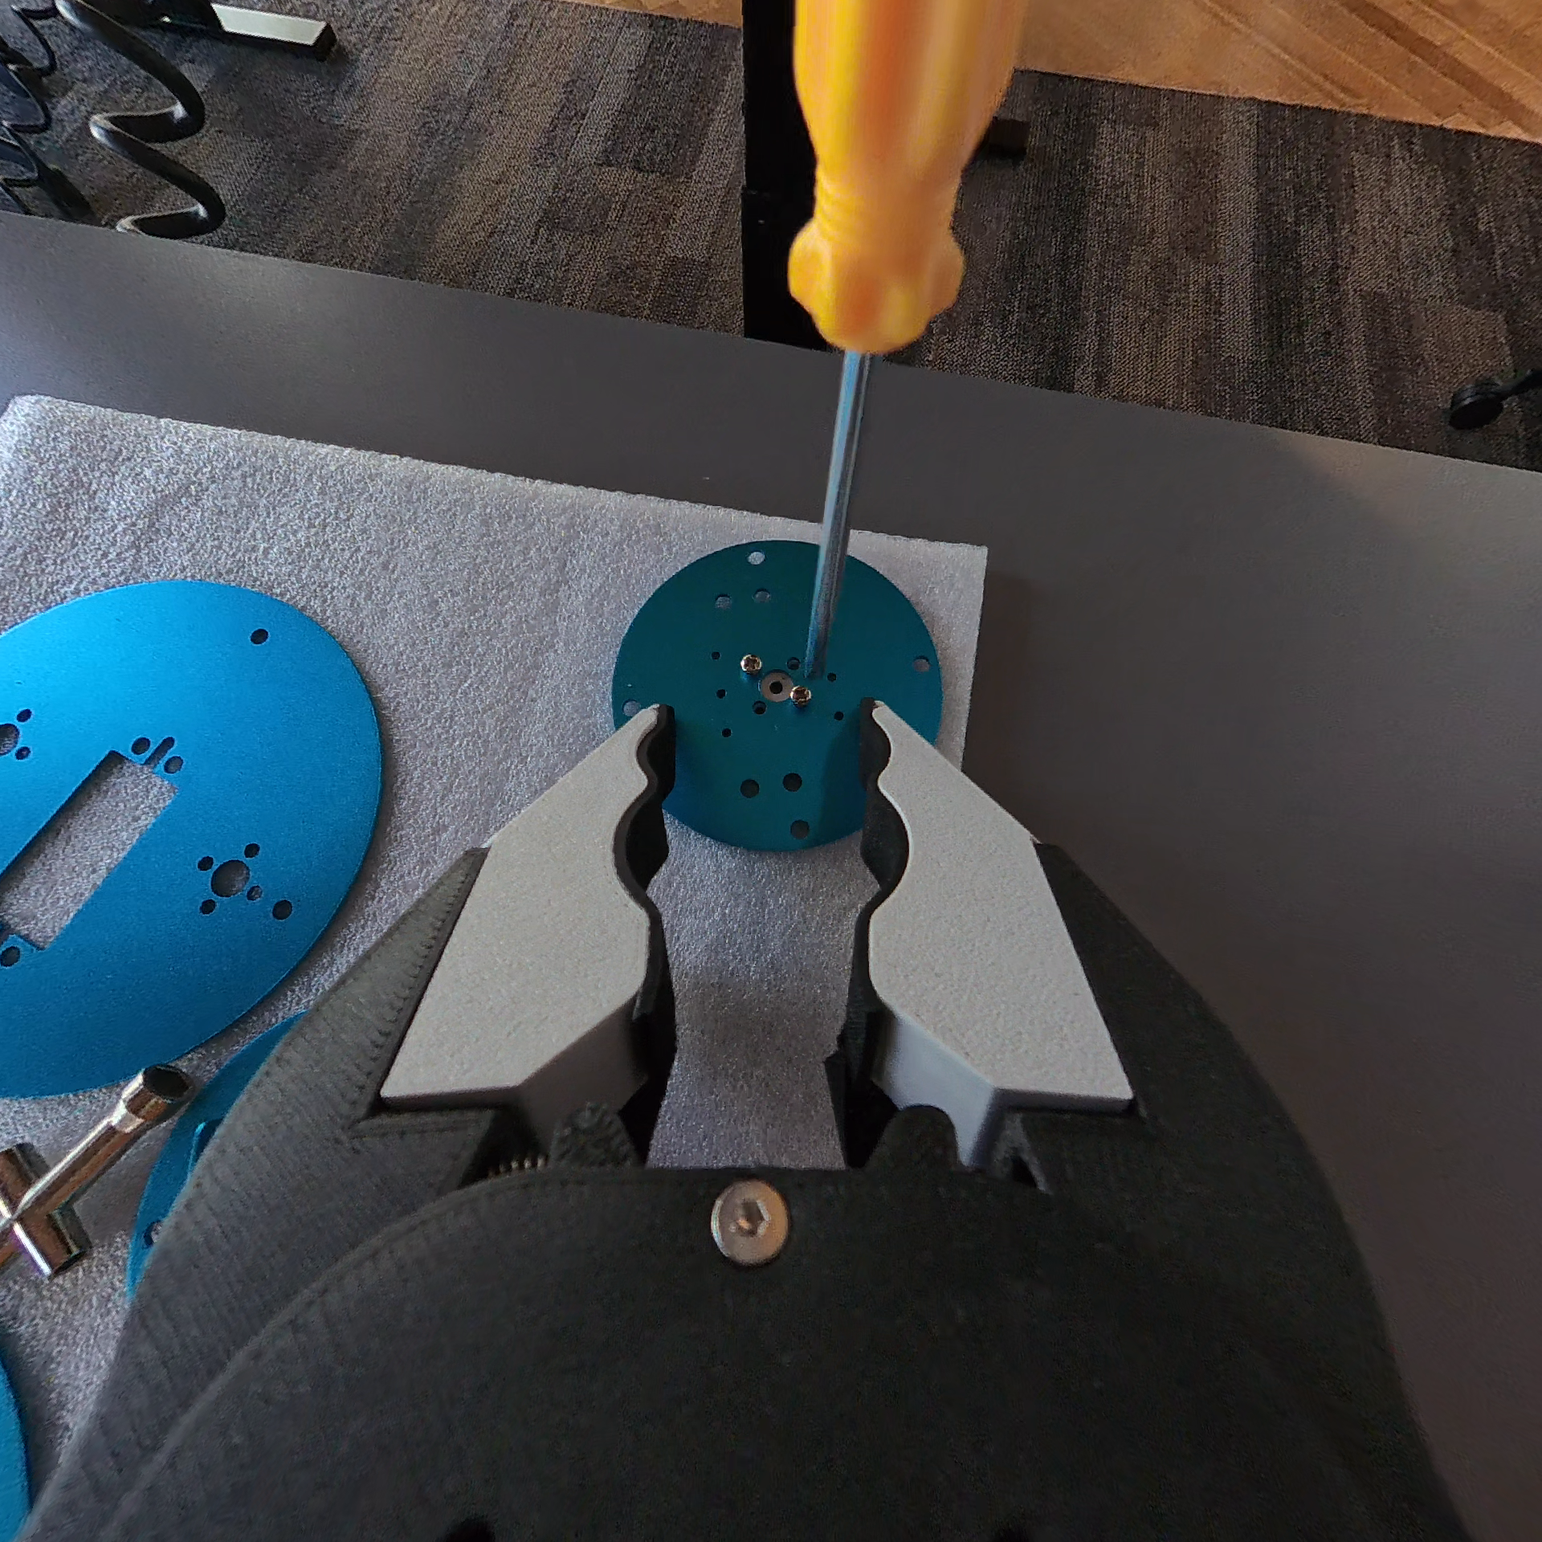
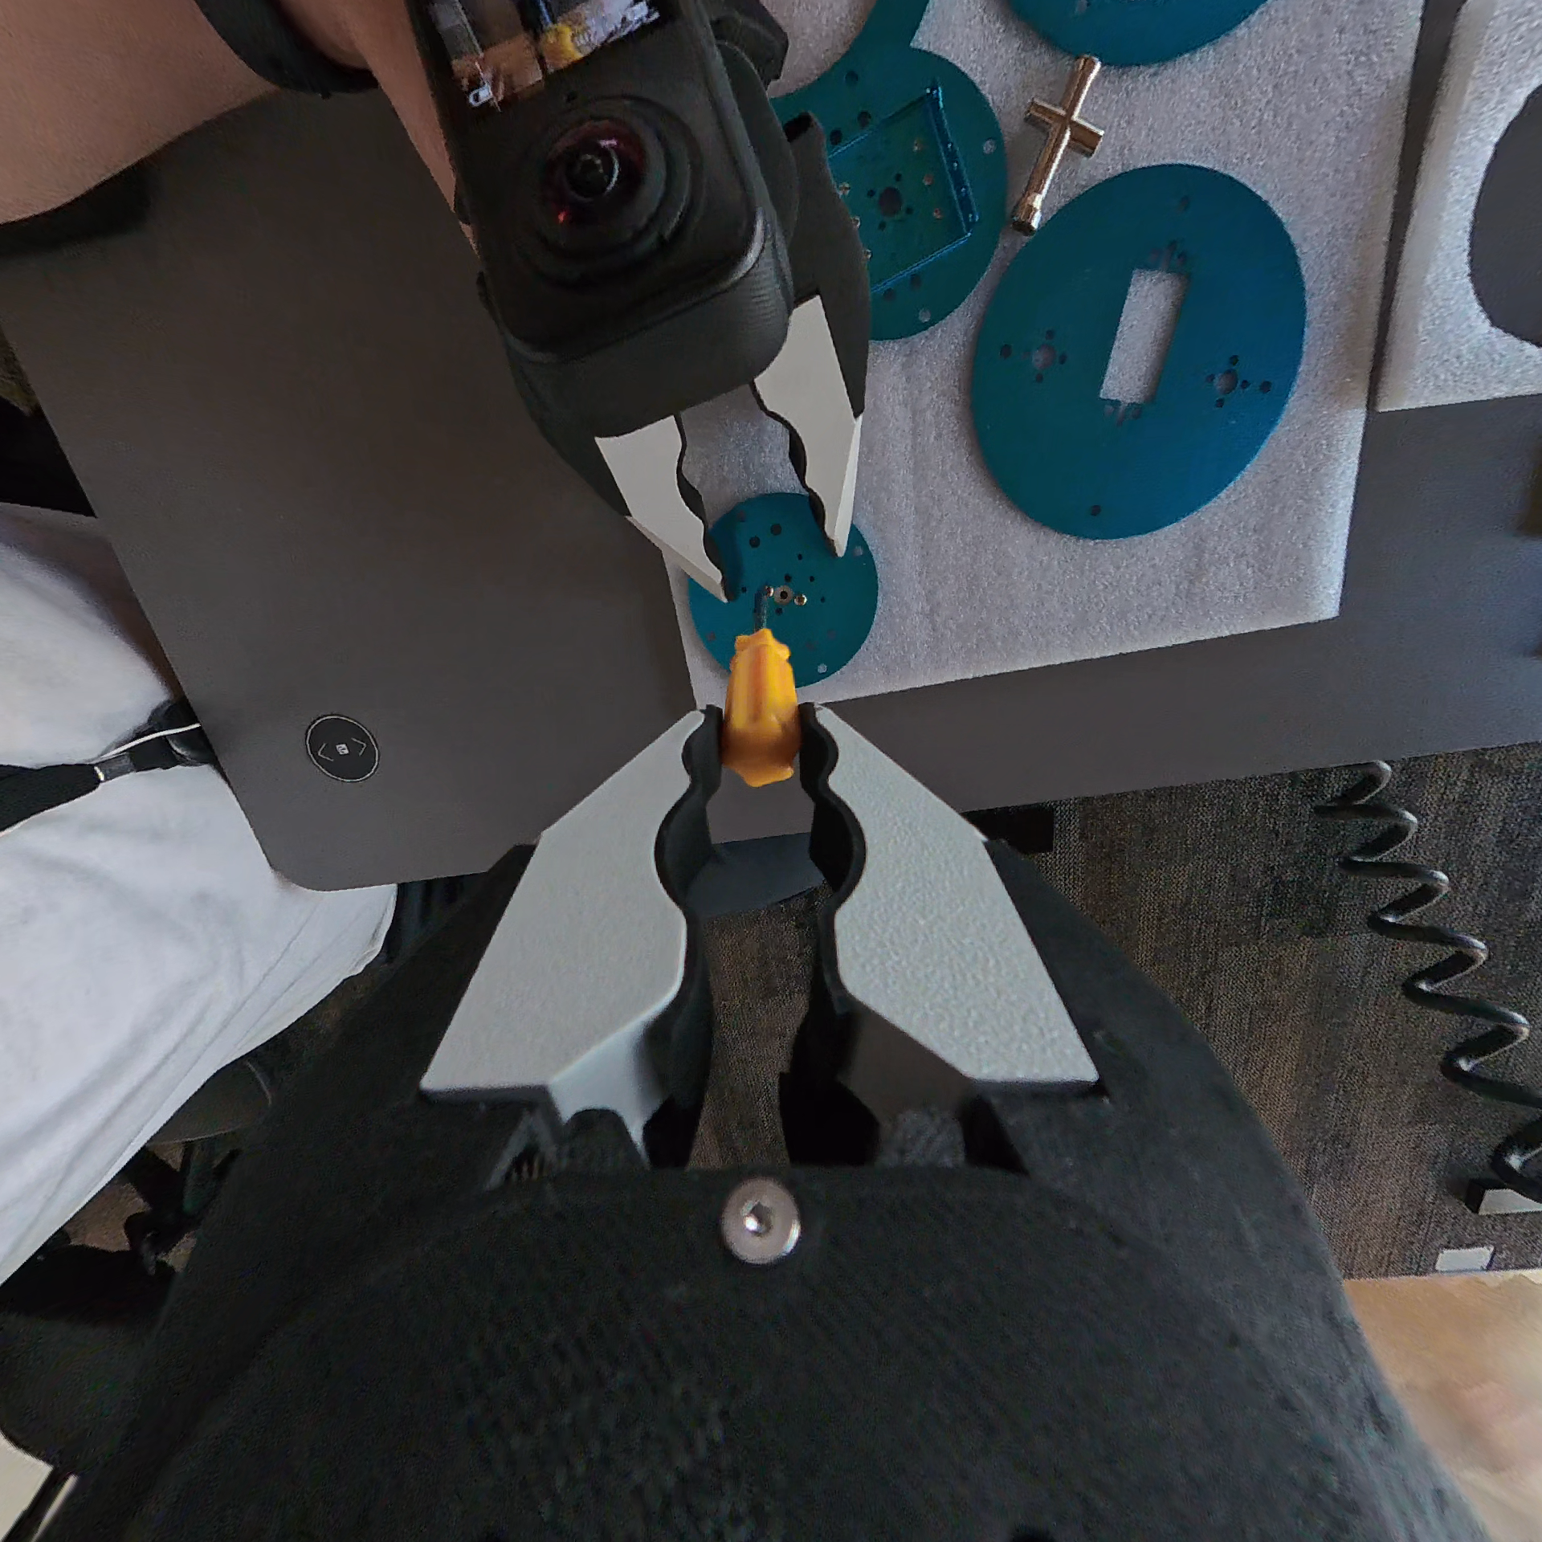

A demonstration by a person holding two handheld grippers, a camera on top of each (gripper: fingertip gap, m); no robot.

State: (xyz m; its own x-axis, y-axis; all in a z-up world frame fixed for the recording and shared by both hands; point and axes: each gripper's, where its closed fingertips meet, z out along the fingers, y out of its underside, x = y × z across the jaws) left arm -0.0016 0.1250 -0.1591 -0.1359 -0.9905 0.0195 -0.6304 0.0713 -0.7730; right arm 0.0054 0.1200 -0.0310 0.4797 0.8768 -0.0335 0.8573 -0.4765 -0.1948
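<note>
A small round blue disc (image 1: 776, 751) with many holes lies on a grey foam mat (image 1: 501, 567). Two small screws (image 1: 751, 663) sit by its centre hub. My left gripper (image 1: 766, 718) is open, its two fingertips resting on the disc's near half, one on each side of the hub. A yellow-handled screwdriver (image 1: 884, 167) stands almost upright, its tip on the disc just right of the hub. In the right wrist view my right gripper (image 2: 758, 718) is shut on the yellow handle (image 2: 755, 743). The disc (image 2: 826, 617) and left gripper (image 2: 780, 570) show beyond it.
A large blue oval plate (image 1: 167, 834) with a rectangular cutout lies left on the mat, a chrome cross wrench (image 1: 83, 1168) near it. A round blue plate (image 2: 909, 200) lies under the left gripper's body. The dark table edge (image 1: 1085, 392) is behind. A coiled cable (image 2: 1435, 959) hangs beyond. There is about 12 cm between the tips of the two grippers.
</note>
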